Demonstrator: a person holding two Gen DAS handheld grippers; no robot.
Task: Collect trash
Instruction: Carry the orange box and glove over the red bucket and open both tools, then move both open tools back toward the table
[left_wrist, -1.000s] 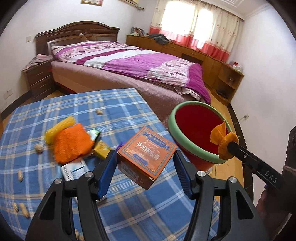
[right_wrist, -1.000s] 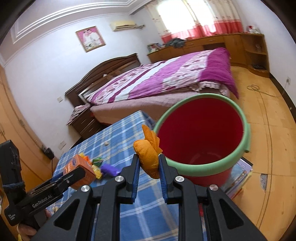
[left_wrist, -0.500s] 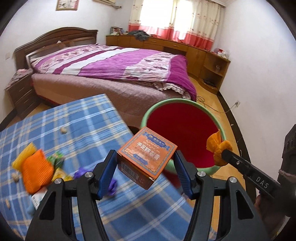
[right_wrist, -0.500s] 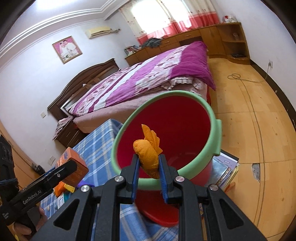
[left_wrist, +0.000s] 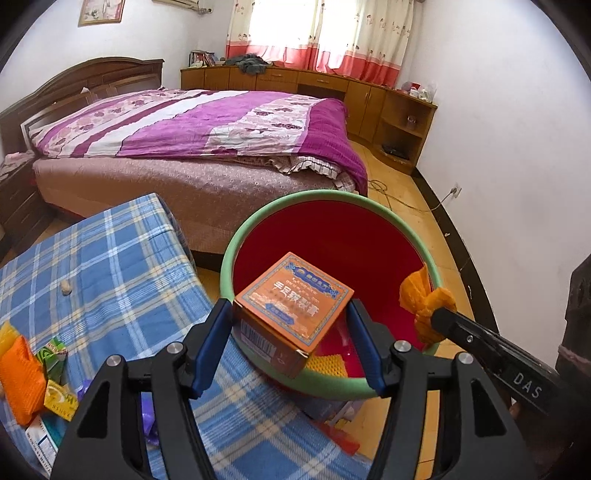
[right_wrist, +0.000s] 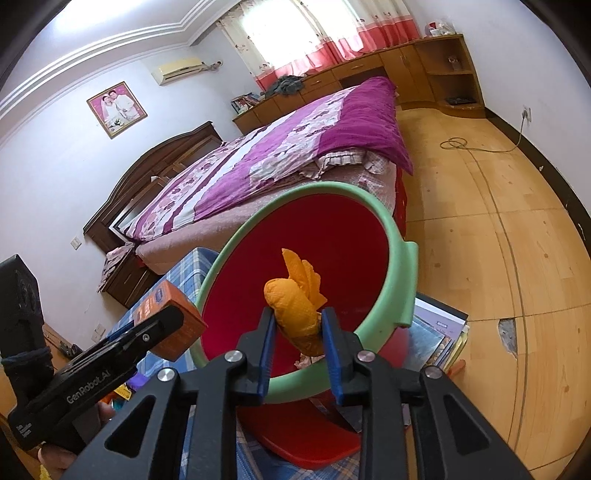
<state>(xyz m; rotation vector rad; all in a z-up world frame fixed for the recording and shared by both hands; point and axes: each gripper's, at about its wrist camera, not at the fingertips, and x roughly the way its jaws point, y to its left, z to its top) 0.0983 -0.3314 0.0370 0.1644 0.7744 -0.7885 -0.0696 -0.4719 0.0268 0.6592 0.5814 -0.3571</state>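
Observation:
My left gripper (left_wrist: 290, 332) is shut on an orange cardboard box (left_wrist: 291, 310) and holds it over the near rim of a red bucket with a green rim (left_wrist: 332, 197). My right gripper (right_wrist: 297, 334) is shut on a crumpled orange wrapper (right_wrist: 295, 302) and holds it over the bucket's (right_wrist: 384, 229) mouth. The right gripper shows in the left wrist view (left_wrist: 436, 317) with the wrapper (left_wrist: 424, 299) at the bucket's right rim. The left gripper with the box (right_wrist: 166, 310) shows at the left of the right wrist view. A yellow mesh piece (left_wrist: 325, 365) lies inside the bucket.
A table with a blue plaid cloth (left_wrist: 122, 266) stands left of the bucket, with an orange net bag (left_wrist: 20, 380), small wrappers (left_wrist: 55, 354) and a peanut (left_wrist: 66, 287) on it. A bed (left_wrist: 192, 140) stands behind. Books (right_wrist: 436, 339) lie on the wooden floor by the bucket.
Both grippers have moved right, from above the table to over the bucket, carrying the box and the wrapper. The bucket now fills the middle of both views.

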